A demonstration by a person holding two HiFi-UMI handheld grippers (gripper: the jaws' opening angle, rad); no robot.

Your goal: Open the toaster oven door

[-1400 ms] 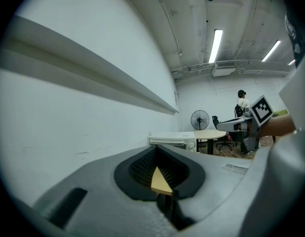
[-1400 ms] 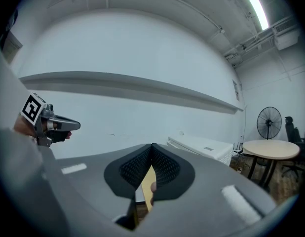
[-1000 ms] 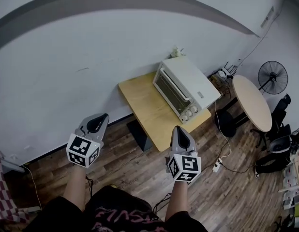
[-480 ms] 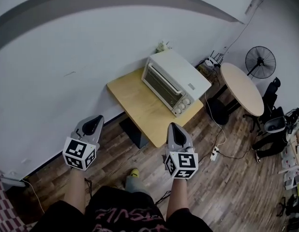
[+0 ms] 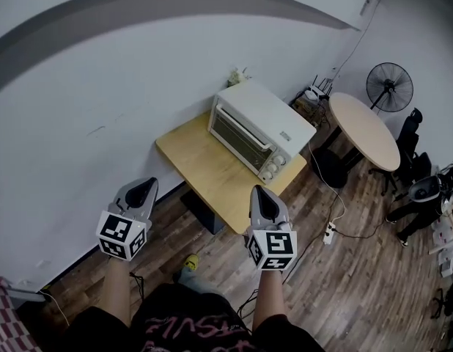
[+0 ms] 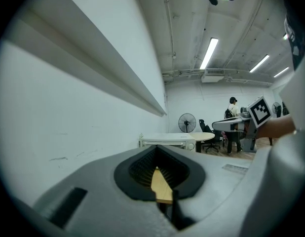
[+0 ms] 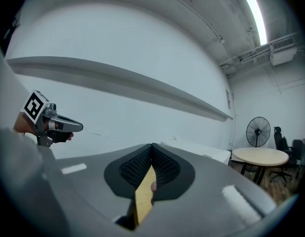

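A white toaster oven [image 5: 259, 129] stands on a small wooden table [image 5: 201, 169] against the wall, its glass door [image 5: 237, 138] closed and its knobs at the right end. My left gripper [image 5: 145, 184] is held over the floor, left of the table, shut and empty. My right gripper [image 5: 260, 192] hovers near the table's front corner, short of the oven, also shut with nothing in it. In the left gripper view the oven [image 6: 168, 143] shows far off beyond the closed jaws. The right gripper view shows the oven's top [image 7: 202, 150] past its closed jaws.
A round wooden table [image 5: 363, 129] stands to the right with a floor fan [image 5: 389, 86] behind it and office chairs [image 5: 411, 145] nearby. Cables and a power strip [image 5: 328, 233] lie on the wooden floor. A person [image 6: 232, 125] stands far back in the room.
The table and oven have shifted left and slightly up in the head view as the person steps closer. Both grippers stay shut in much the same place in front of the body.
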